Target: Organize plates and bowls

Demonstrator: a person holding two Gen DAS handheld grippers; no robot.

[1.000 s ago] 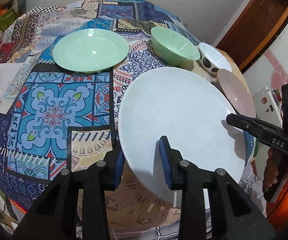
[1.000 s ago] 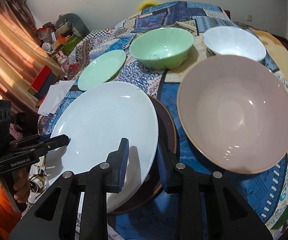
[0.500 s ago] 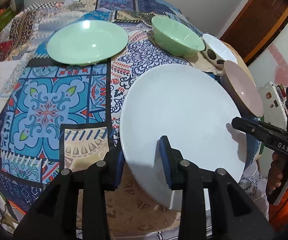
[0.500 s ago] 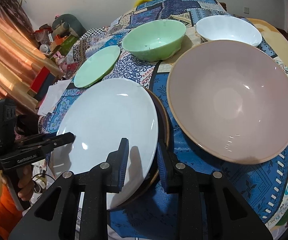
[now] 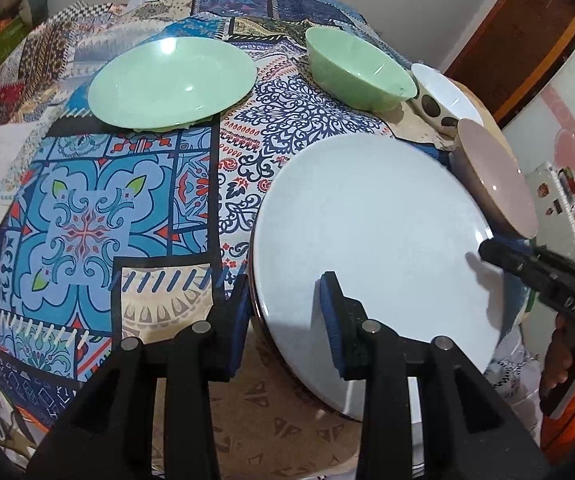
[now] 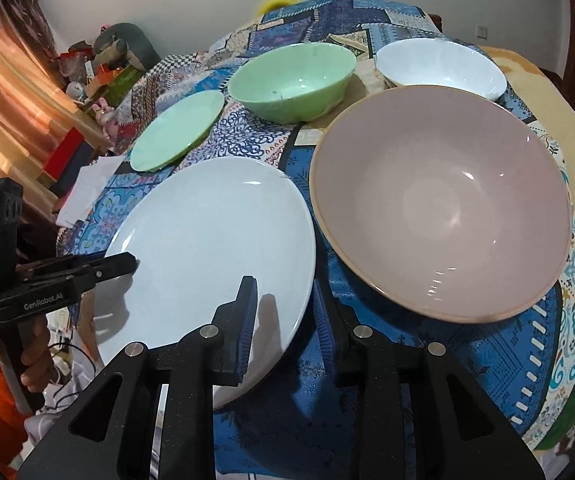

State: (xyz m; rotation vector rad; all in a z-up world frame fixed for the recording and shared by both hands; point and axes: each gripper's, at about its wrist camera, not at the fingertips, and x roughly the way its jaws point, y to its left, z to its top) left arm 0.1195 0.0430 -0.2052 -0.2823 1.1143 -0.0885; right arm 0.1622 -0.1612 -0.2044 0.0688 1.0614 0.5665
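Note:
A large white plate (image 5: 375, 240) (image 6: 215, 248) lies on a dark brown plate, of which only a thin edge (image 5: 257, 320) shows at its near rim. My left gripper (image 5: 285, 320) straddles the near rim of both plates, jaws apart. My right gripper (image 6: 287, 312) straddles the opposite rim, also apart. A big pink bowl (image 6: 439, 200) (image 5: 495, 176) sits just right of the plates. A green plate (image 5: 171, 82) (image 6: 177, 136), a green bowl (image 5: 357, 68) (image 6: 291, 76) and a white bowl (image 6: 439, 66) (image 5: 443, 96) stand farther back.
The table carries a patterned blue cloth (image 5: 87, 216) and curves away at the near edge. White paper (image 6: 87, 188) lies at its left side. Clutter and an orange curtain (image 6: 3, 92) stand beyond the table. A brown door (image 5: 519, 32) is at the far right.
The white plate has come down lower over the brown plate, hiding most of it. Both grippers' jaws have widened around the rim.

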